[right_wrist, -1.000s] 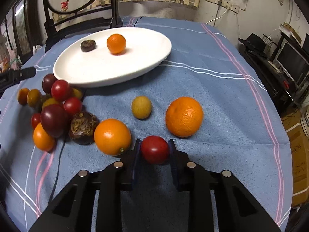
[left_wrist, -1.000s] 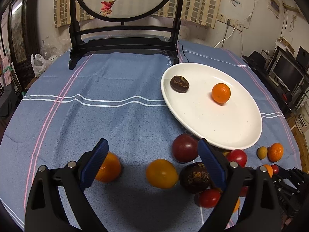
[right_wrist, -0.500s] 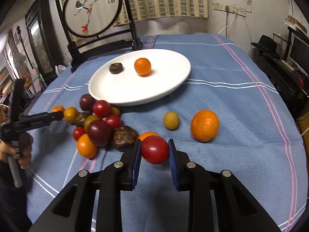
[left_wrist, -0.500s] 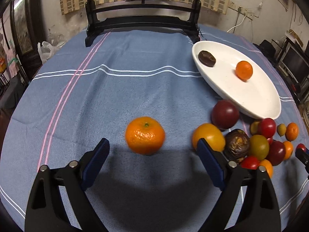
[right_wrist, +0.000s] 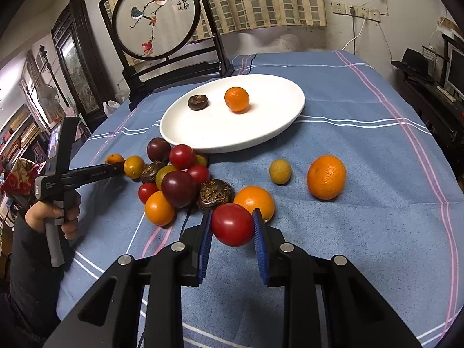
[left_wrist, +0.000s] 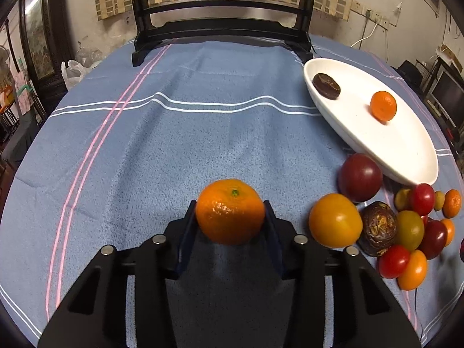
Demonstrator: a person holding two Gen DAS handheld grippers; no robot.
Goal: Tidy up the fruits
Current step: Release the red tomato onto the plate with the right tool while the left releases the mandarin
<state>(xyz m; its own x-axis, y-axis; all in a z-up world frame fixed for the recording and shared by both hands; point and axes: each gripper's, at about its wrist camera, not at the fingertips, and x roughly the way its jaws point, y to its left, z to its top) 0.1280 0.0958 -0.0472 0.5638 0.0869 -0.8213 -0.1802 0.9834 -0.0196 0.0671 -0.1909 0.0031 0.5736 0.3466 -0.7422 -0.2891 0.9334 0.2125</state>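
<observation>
My left gripper [left_wrist: 230, 213] is shut on a mandarin orange [left_wrist: 230, 211] low over the blue cloth. My right gripper [right_wrist: 232, 224] is shut on a red tomato [right_wrist: 232, 224] and holds it above the cloth. The white plate [right_wrist: 261, 133] holds a small orange [right_wrist: 237, 99] and a dark brown fruit [right_wrist: 198, 102]; it also shows in the left wrist view [left_wrist: 406, 150]. A pile of tomatoes, plums and oranges [right_wrist: 177, 179] lies in front of the plate. In the right wrist view the left gripper [right_wrist: 116, 163] holds its mandarin at the pile's left edge.
A large orange [right_wrist: 326, 177], a small yellow-green fruit [right_wrist: 279, 171] and another orange [right_wrist: 255, 201] lie on the cloth right of the pile. A dark wooden screen stand [left_wrist: 220, 34] stands at the table's far edge. The round table drops off on all sides.
My left gripper has closed in on the mandarin and shut on it. My right gripper has lifted higher and pulled back with the red tomato.
</observation>
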